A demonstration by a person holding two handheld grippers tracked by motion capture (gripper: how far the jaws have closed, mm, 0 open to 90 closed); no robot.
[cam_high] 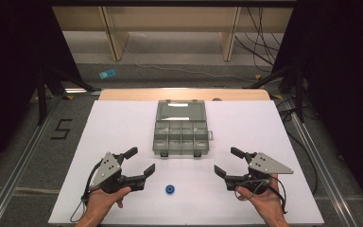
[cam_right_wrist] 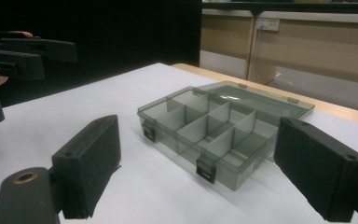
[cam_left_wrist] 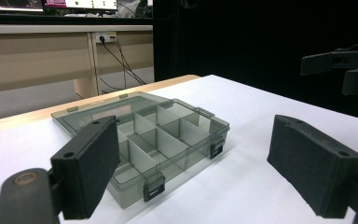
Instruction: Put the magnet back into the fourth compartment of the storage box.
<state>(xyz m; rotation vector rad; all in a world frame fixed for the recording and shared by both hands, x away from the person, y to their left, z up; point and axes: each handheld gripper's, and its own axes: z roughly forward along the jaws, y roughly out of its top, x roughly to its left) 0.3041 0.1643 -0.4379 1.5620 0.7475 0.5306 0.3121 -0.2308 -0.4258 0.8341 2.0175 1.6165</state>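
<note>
A clear grey compartment box (cam_high: 181,134) lies open in the middle of the white table, its lid folded back flat; its cells look empty. A small blue ring (cam_high: 171,189) sits on the table nearer the front edge, between my two grippers. My left gripper (cam_high: 139,162) rests at the front left, jaws wide apart with nothing between them, aimed toward the box (cam_left_wrist: 154,144). At the front right my right gripper (cam_high: 228,162) stands open and empty too, facing the box (cam_right_wrist: 219,130). Each gripper view shows the other gripper far off at its edge.
The white table surface (cam_high: 123,123) has a wooden strip along its far edge. Black curtains flank both sides. Beyond the table lie a grey floor with cables, a small blue item (cam_high: 107,74) and wooden furniture legs.
</note>
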